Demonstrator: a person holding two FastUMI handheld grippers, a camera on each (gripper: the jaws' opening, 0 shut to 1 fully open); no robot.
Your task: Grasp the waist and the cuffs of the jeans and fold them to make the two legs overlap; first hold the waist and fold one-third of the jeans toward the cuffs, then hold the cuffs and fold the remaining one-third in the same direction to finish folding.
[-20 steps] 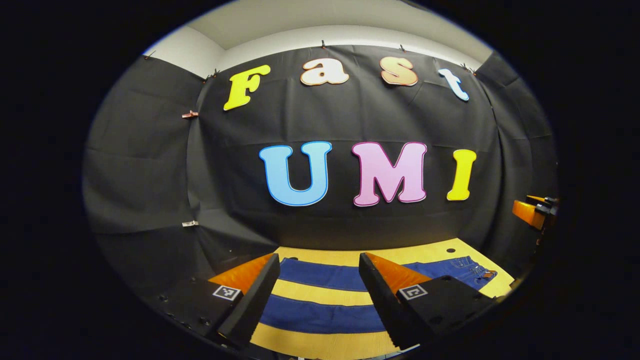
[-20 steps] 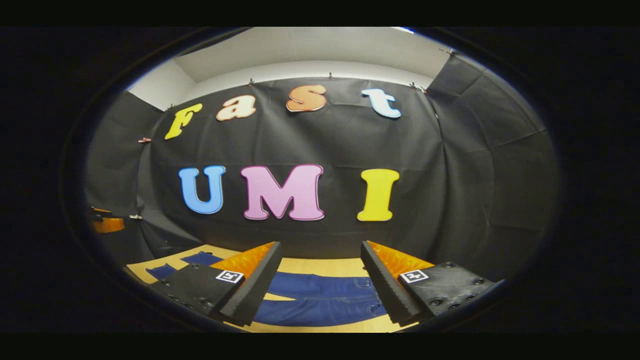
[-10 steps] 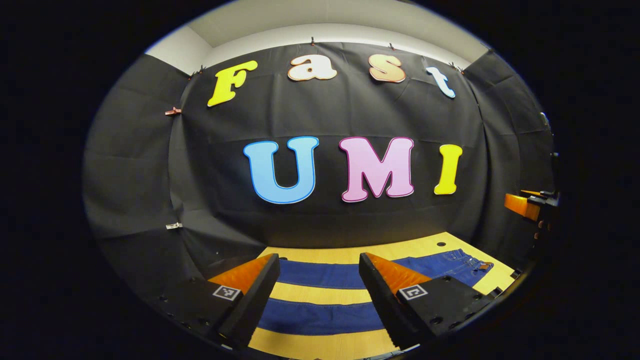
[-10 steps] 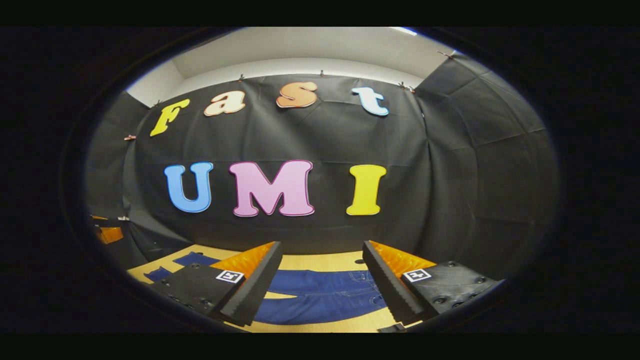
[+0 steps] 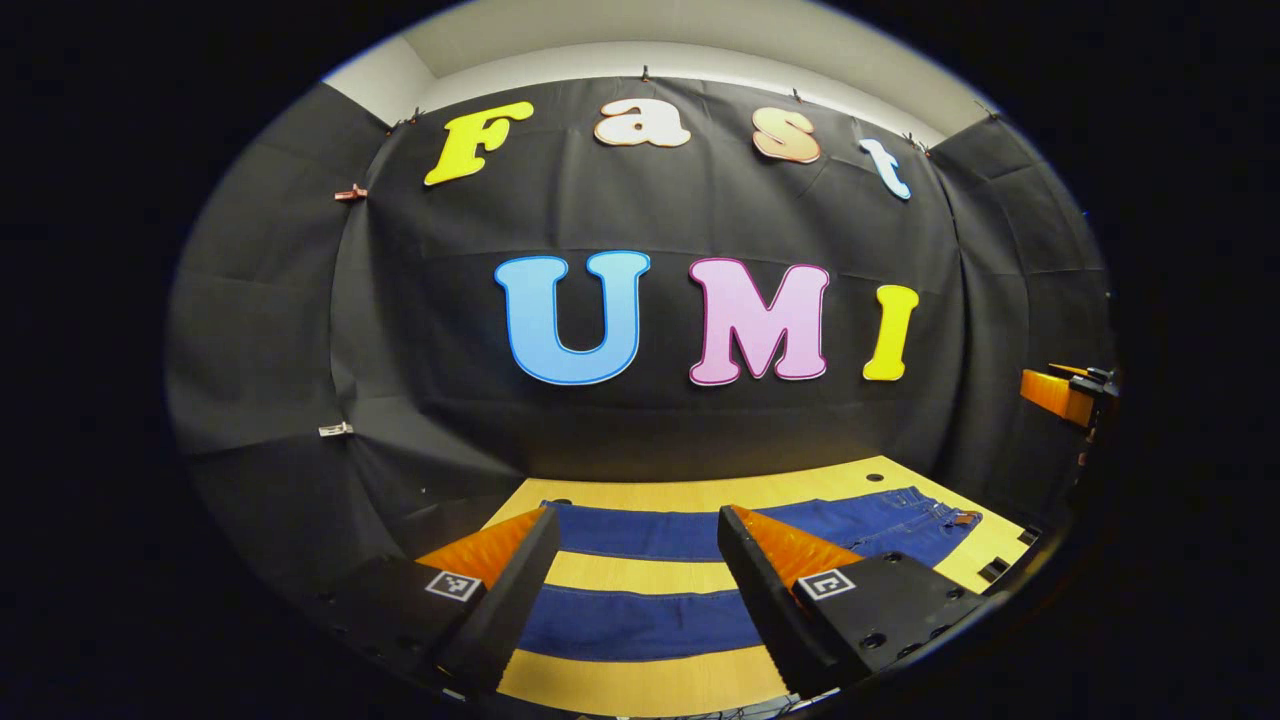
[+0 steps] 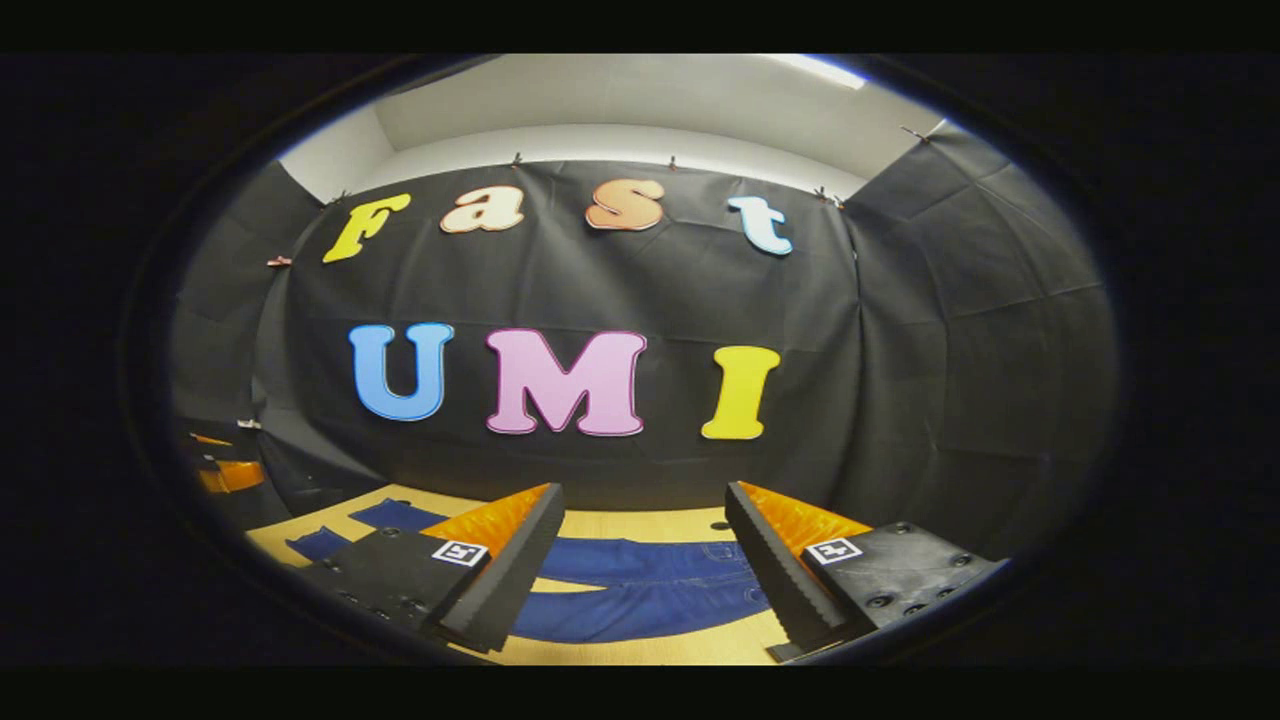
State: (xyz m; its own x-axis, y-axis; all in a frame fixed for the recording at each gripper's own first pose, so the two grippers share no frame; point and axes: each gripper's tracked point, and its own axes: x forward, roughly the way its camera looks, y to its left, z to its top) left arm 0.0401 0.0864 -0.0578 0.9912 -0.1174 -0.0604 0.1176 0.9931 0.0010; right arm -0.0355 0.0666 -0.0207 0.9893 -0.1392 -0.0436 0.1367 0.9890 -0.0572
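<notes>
Two tools are up in the air, neither touching cloth. Left tool (image 5: pixel 634 545) has its fingers spread wide apart, nothing between them, hovering above the leg end of the jeans (image 5: pixel 640 622); right tool (image 6: pixel 644 520) likewise has fingers apart and empty, poised above the waist (image 6: pixel 690 578). Jeans lie flat and unfolded on the wooden worktop (image 5: pixel 640 685), the two legs parted with a strip of bare wood between them, near leg and far leg running side by side toward the waist at the right of the left gripper view. In the left gripper view the other tool shows at the far right edge, well apart. Judgement: task not yet begun; first step is gripping waist and cuffs to lay one leg over the other. Risks from here: a tool coming down too shallow may pinch only the top denim layer, so the lower layer stays behind and the fold skews; uneven lift between the two ends could twist the leg and leave seams misaligned; fingers driven hard into the worktop may skid and bunch the fabric.
</notes>
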